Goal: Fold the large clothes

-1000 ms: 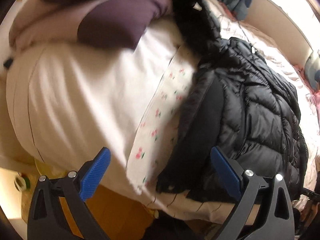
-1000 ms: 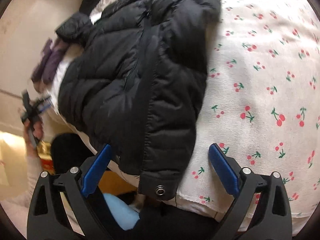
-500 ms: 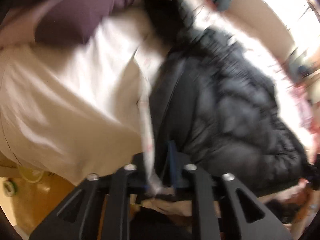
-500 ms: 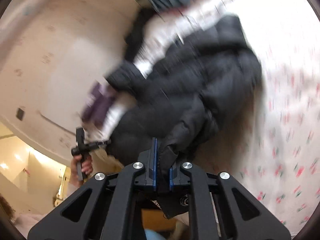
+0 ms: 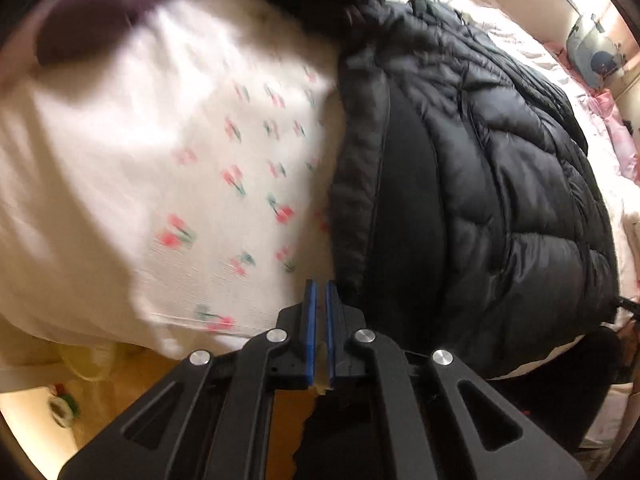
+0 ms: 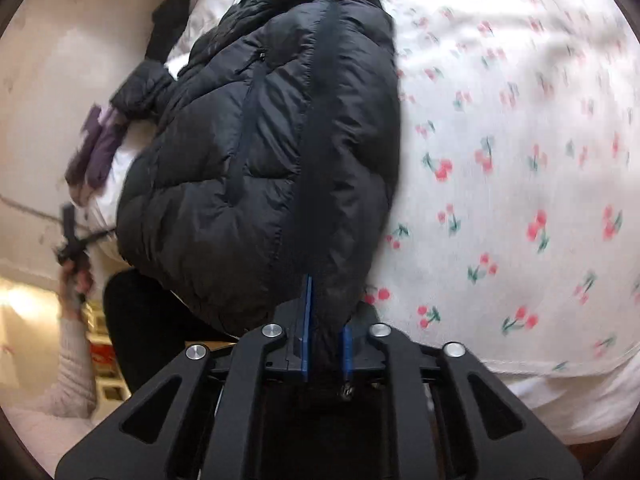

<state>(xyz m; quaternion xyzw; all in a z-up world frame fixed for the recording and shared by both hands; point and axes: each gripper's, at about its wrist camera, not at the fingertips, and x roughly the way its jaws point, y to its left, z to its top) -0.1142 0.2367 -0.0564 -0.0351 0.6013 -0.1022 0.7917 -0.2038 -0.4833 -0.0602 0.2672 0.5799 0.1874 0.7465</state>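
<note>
A black quilted puffer jacket (image 5: 500,184) lies on a bed with a white cherry-print sheet (image 5: 224,168). It also shows in the right wrist view (image 6: 256,168). My left gripper (image 5: 319,300) is shut at the sheet's near edge, just left of the jacket's hem; nothing shows between its blue pads. My right gripper (image 6: 324,312) is shut on the jacket's bottom hem beside the front placket; black fabric fills the gap between its pads. The left gripper (image 6: 70,240), in the person's hand, also shows far left in the right wrist view.
Purple and white bedding (image 5: 100,28) is piled at the head of the bed. The cherry-print sheet (image 6: 520,160) stretches right of the jacket. The bed's front edge drops to an orange floor (image 5: 132,392). A pink cloth (image 5: 624,140) lies far right.
Both grippers were open a second ago and have closed at the jacket's bottom edge. The jacket has been pulled and now lies flatter, after the right gripper lifted its hem.
</note>
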